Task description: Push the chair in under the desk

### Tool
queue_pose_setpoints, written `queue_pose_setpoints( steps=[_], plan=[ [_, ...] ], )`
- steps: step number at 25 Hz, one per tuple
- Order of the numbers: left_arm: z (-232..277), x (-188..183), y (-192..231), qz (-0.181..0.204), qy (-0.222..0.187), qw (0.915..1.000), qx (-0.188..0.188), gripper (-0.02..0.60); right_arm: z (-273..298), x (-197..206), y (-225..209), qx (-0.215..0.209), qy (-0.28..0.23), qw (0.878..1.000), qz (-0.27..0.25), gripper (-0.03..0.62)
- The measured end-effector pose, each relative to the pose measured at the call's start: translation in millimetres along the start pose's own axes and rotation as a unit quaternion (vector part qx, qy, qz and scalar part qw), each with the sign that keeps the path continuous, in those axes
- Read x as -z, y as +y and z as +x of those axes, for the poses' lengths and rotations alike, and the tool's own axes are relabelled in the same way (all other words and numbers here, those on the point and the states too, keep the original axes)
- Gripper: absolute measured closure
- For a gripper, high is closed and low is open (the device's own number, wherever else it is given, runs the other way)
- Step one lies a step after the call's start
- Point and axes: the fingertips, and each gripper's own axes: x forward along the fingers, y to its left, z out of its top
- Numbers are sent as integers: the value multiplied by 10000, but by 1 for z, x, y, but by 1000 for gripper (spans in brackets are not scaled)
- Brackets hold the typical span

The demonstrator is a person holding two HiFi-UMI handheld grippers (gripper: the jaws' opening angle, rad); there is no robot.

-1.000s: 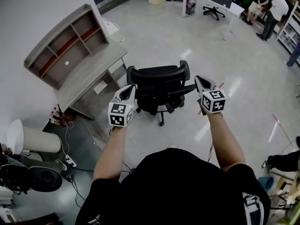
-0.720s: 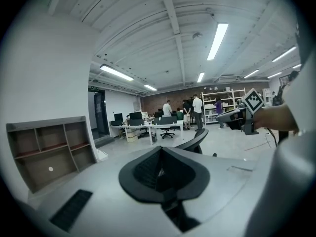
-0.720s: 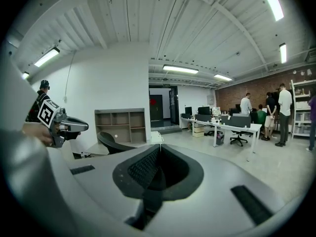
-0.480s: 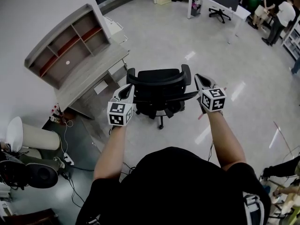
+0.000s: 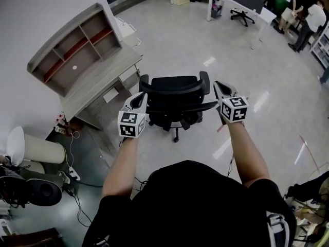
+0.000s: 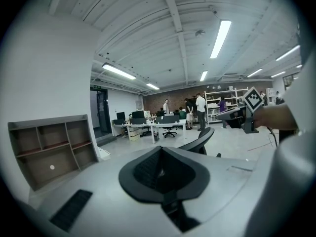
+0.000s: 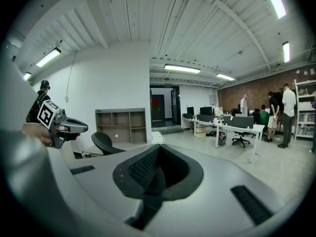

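Just flanking the black chair [image 5: 174, 89] with left gripper [image 5: 141, 99] and right gripper [image 5: 220, 89], both pinched shut on nothing. Not under the desk [image 5: 95, 81] yet.

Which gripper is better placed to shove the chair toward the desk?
Probably the right gripper: it sits on the side of the chair away from the desk. The left gripper is on the desk side. Both are shut.

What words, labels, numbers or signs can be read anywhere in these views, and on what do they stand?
No text can be read in any view.
Cube on the left gripper, cube on the right gripper: black-and-white square patterns, no letters or numbers.
Small sign above the doorway: too small to read.
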Motion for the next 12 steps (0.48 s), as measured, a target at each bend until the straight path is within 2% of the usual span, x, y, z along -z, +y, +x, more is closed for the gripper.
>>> queue_pose_setpoints(
  steps=[12],
  plan=[
    [11, -8, 21, 49, -92, 9998, 183, 571, 3, -13, -2, 255, -56, 9997, 1, 597]
  ],
)
